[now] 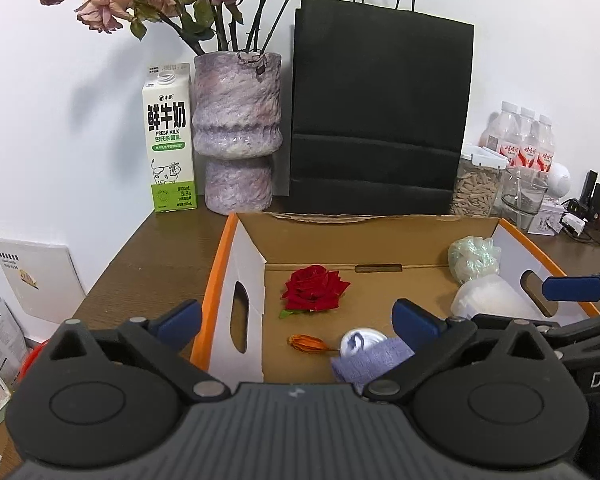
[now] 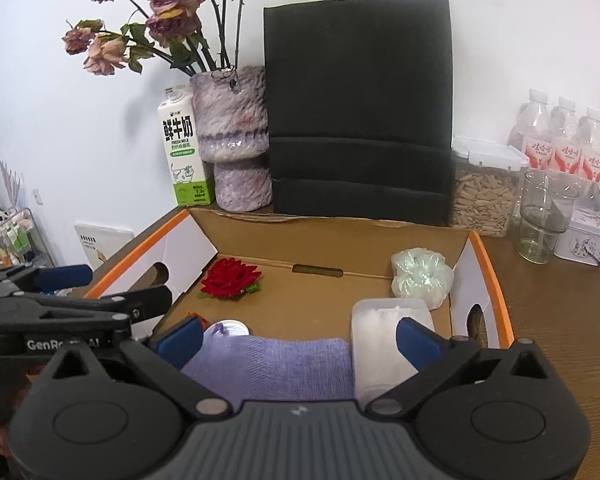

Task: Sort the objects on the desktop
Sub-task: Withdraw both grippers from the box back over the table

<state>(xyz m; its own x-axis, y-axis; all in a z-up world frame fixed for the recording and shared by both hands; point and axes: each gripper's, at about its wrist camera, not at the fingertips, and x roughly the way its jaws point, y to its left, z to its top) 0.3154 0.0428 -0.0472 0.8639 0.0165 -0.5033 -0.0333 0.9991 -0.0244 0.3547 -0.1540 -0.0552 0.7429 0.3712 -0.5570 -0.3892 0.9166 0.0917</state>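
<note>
- Pink drink bottles [image 2: 560,140]: three, far right
- Red rose [image 2: 230,278]: one, in box
- Milk carton [image 2: 184,148]: one
- Black bags [image 2: 358,112]: one
- Hand-held grippers: two

Left gripper [image 1: 296,322] wide open, blue pads [image 1: 180,320] spread far apart, nothing pinched between them; pointing forward and tilted down, over the near-left edge of the box on the desk. Right gripper [image 2: 298,338] also wide open, pads [image 2: 418,346] clear of contact, same downward tilt, over the box's near edge toward its right side. The two sit side by side, close: the right's fingers show at the right margin of the left wrist view, the left's body at the left margin of the right wrist view
</note>
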